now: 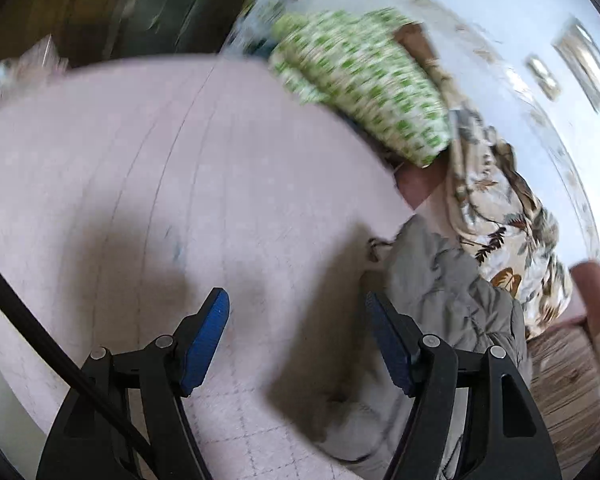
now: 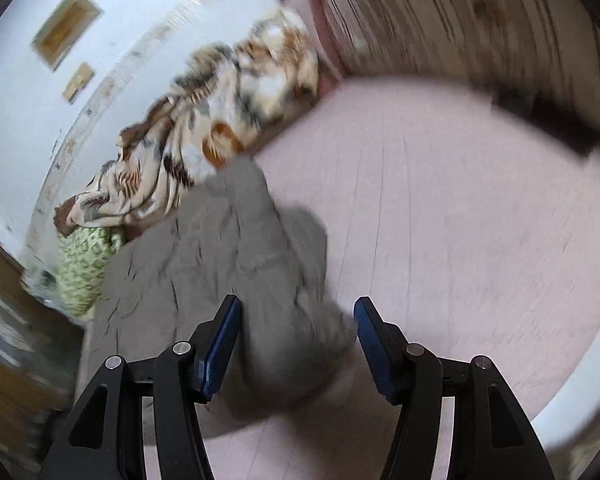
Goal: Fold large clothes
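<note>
The grey garment lies bunched, stretching away from the right claw.

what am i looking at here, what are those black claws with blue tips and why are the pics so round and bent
The claws are two hand-held grippers, one in each of a person's hands; no robot arm is involved. Each carries a fisheye camera looking along its fingers, which bends the picture into a circle. One picture is from the left gripper, the other from the right gripper.

Both look down at a bed with a pink sheet. On it lies a crumpled grey garment, the thing to be folded. Beyond it are a leaf-print blanket and a green-patterned pillow.

Both grippers are open and hold nothing. The garment lies under the right one, between its fingers, but the pads are not pressing on it.
</note>
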